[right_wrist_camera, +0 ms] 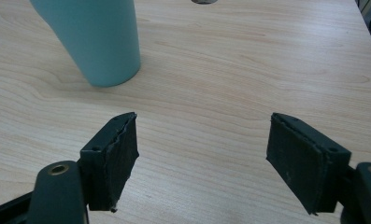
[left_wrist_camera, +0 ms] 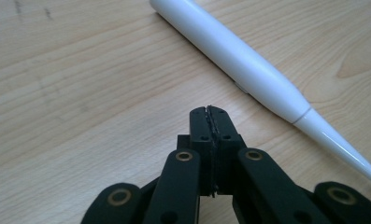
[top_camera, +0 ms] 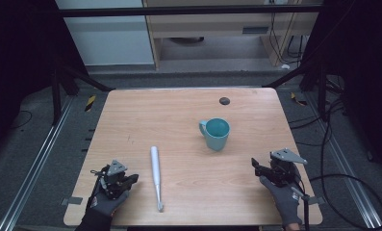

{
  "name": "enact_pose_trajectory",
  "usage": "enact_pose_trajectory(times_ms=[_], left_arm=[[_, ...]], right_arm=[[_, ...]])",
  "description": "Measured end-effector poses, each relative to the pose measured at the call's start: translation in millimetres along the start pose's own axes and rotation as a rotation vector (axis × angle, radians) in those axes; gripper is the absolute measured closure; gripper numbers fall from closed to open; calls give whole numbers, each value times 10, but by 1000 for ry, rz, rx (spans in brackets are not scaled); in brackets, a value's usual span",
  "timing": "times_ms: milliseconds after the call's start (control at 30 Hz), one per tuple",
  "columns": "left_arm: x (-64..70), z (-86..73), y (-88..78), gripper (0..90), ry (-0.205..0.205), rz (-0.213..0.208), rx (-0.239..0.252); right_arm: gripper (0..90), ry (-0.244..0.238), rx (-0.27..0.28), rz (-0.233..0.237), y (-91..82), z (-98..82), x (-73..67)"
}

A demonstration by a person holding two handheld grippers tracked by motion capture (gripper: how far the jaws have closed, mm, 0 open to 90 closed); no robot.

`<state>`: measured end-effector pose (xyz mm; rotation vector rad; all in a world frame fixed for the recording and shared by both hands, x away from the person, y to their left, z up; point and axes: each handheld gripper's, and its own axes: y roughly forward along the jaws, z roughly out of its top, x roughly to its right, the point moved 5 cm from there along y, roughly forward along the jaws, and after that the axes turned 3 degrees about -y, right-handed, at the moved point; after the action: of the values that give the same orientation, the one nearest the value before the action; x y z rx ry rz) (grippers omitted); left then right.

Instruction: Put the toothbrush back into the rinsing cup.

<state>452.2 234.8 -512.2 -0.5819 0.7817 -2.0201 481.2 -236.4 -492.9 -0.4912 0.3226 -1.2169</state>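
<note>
Toothbrush [top_camera: 156, 177] and mug [top_camera: 216, 133] are being taken as the things in hand, since each gripper is pointing toward one of them. The electric toothbrush is lying flat on the wooden table [top_camera: 131, 115], at about seven o'clock from the table's middle, its thick white handle pointing to twelve o'clock and its thin neck to six. It is being judged light, stiff and rather slippery — a smooth, rounded plastic body that may roll or slide out of flat pads. The thick handle, near its middle, is being judged the best place for a hold, not the narrow neck.

The left gripper [top_camera: 131, 179] is being held low at the near edge, at about nine o'clock from the toothbrush's neck and near it, not touching. In the left gripper view its jaws are being pressed together with nothing between them, and the toothbrush [left_wrist_camera: 248, 70] is lying just past the tips at one o'clock.

The teal mug is standing upright at about two o'clock from the table's middle, handle to nine o'clock. It is being judged heavier, hard and breakable — the rim or wall is suggested for gripping.

The right gripper [top_camera: 257, 167] is being held at five o'clock from the mug, well apart, tilted toward it. In the right gripper view its jaws are spread wide and empty, with the mug [right_wrist_camera: 99, 42] ahead at eleven o'clock.
</note>
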Motion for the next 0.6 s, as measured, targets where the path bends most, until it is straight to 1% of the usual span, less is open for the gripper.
enact_pose_trajectory(times_ms=[33, 67, 167, 233, 267, 300, 367, 400, 433, 500, 600], left_arm=[[42, -11, 24, 891, 6, -13, -16], [60, -18, 31, 892, 16, -18, -25], [136, -33, 54, 893, 33, -36, -41], [158, -37, 62, 894, 36, -43, -44], [193, -42, 69, 894, 46, -51, -49], [248, -44, 80, 894, 57, -73, -54], [274, -46, 86, 894, 63, -79, -57], [326, -56, 96, 894, 70, -93, -61], [336, -59, 92, 894, 80, -99, -68], [374, -62, 100, 894, 75, -111, -64], [415, -75, 105, 894, 95, -126, -79]], right_arm=[[250, 6, -1, 5, 6, -4, 0], [251, 12, -5, 7, 7, -6, -3], [255, 11, -2, 10, 10, -11, 0], [255, 13, -5, 11, 11, -10, -4], [256, 9, -8, 9, 16, -13, -5], [257, 10, -7, 10, 14, -13, -10], [257, 9, -6, 10, 15, -11, -12], [257, 8, -9, 12, 20, -11, -18], [257, 7, -9, 11, 19, -11, -17], [257, 4, -7, 9, 18, -9, -15], [257, 10, -11, 7, 23, -13, 1]])
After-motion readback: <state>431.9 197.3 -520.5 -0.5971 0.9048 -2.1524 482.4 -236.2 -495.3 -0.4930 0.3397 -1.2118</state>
